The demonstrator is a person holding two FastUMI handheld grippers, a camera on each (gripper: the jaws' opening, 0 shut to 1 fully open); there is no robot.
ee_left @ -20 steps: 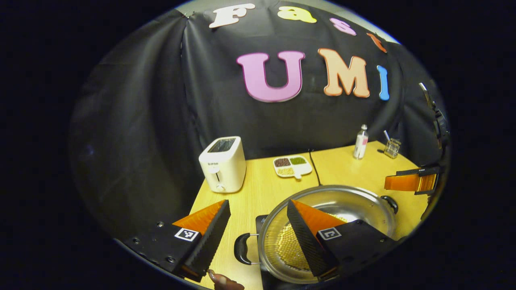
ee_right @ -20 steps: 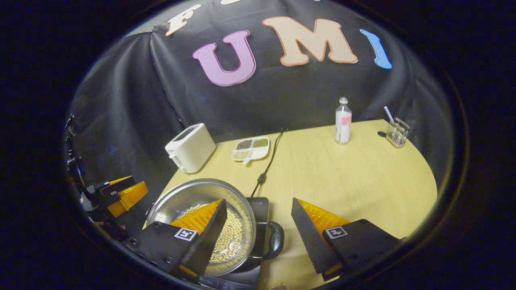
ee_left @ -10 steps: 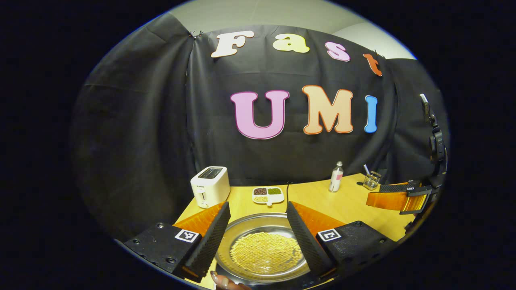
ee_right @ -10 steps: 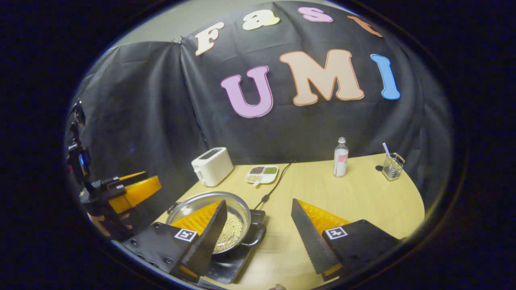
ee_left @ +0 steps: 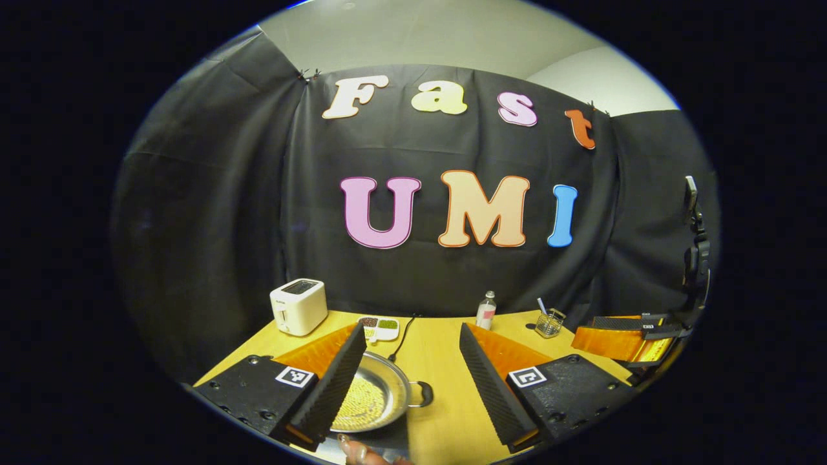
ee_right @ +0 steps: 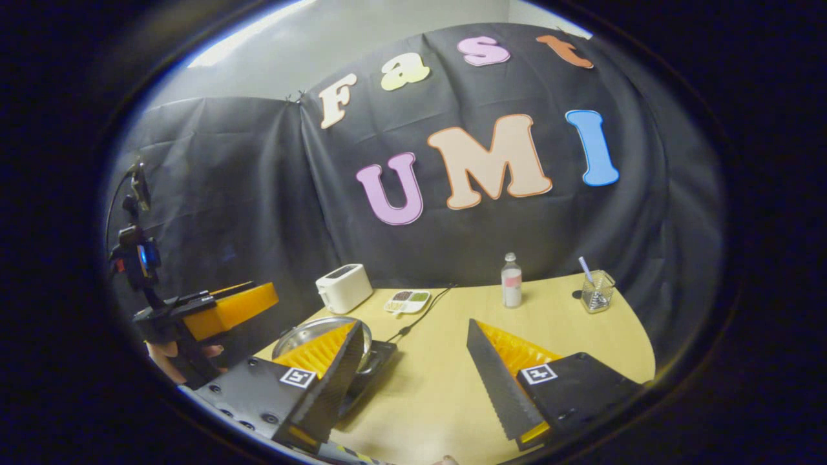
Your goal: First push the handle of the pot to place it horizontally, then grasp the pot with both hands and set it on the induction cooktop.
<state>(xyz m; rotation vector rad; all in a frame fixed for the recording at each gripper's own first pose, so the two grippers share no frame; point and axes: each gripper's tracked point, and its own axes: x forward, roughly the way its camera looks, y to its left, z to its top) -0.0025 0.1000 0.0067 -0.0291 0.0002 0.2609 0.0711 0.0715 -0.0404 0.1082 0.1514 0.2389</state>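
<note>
Both hand-held grippers (ee_left: 408, 381) (ee_right: 413, 371) gape, released; pot (ee_left: 378, 397) rests on cooktop (ee_right: 375, 361).

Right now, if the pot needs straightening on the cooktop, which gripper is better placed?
Probably left. The left gripper is open with the pot just ahead, its handle showing between the fingers. The right gripper is open, but the pot lies off to its side.

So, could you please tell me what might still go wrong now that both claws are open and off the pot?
The power cord trails across the table beside the cooktop; a claw could snag it. The pot holds loose beans, so bumping its handle might spill them.
</note>
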